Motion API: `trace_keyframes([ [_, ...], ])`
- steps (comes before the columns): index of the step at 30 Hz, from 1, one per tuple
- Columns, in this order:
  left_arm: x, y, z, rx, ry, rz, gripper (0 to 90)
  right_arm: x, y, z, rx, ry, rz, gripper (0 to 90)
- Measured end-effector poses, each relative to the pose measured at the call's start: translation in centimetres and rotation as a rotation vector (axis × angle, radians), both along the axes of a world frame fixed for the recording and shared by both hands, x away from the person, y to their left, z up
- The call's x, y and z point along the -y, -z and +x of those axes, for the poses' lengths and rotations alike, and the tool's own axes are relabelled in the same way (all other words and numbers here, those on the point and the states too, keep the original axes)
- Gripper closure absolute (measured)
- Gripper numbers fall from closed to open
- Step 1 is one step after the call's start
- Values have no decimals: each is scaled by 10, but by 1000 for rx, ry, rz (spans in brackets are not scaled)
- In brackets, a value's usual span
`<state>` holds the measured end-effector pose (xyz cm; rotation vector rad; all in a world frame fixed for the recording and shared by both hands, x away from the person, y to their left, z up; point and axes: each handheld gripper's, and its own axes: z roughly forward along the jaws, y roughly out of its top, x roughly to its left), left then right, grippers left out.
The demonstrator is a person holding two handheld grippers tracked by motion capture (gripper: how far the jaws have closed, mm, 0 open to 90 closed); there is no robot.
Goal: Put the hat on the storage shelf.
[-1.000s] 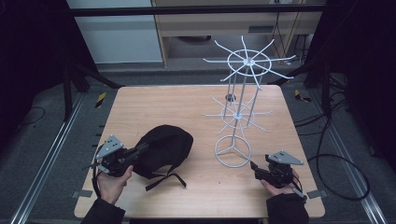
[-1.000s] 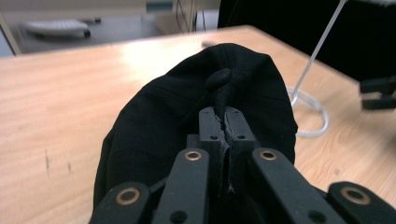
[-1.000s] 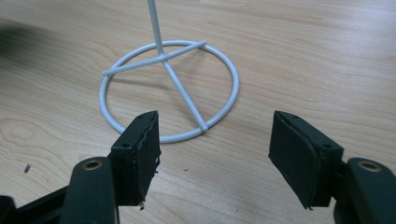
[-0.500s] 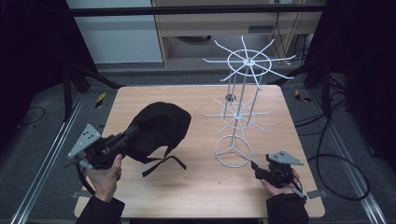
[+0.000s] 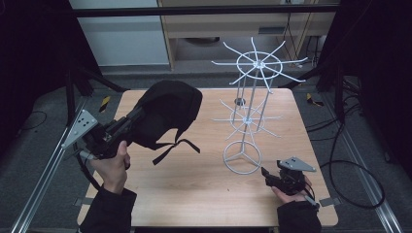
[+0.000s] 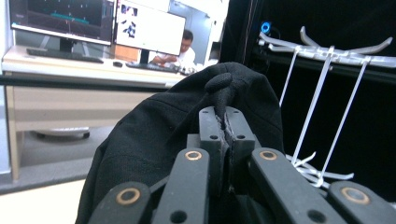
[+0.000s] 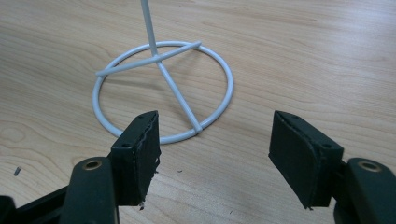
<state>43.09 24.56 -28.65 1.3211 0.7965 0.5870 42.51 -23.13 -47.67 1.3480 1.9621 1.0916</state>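
A black cap [image 5: 170,109] hangs in the air above the left part of the wooden table [image 5: 194,194], its straps dangling. My left gripper [image 5: 138,115] is shut on a fold of the cap's fabric; in the left gripper view the jaws [image 6: 226,114] pinch the cloth [image 6: 154,135] tightly. A white wire hanging stand [image 5: 260,63] with two tiers of spokes rises at the table's right middle. My right gripper [image 5: 265,172] rests low by the front right edge, open, its jaws [image 7: 215,140] pointing at the stand's ring base [image 7: 161,58] with nothing between them.
The stand's upper spokes [image 6: 327,49] show to the right of the cap in the left gripper view. Behind the table stand a desk with monitors and a seated person. Dark frame rails and cables run along both sides of the table.
The left hand has lifted the cap off the table, up and slightly to the left, so it now hangs clear. The right hand and gripper have stayed put.
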Motion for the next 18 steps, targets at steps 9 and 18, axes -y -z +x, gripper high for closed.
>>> trace_keyframes([
  [9, 5, -25, 4, 50, 0, -56, 876, 0, 0, 0, 2, 1, 2, 335],
  [18, 3, -54, 3, 111, -8, -118, 876, 0, 1, 1, 2, -4, 2, 334],
])
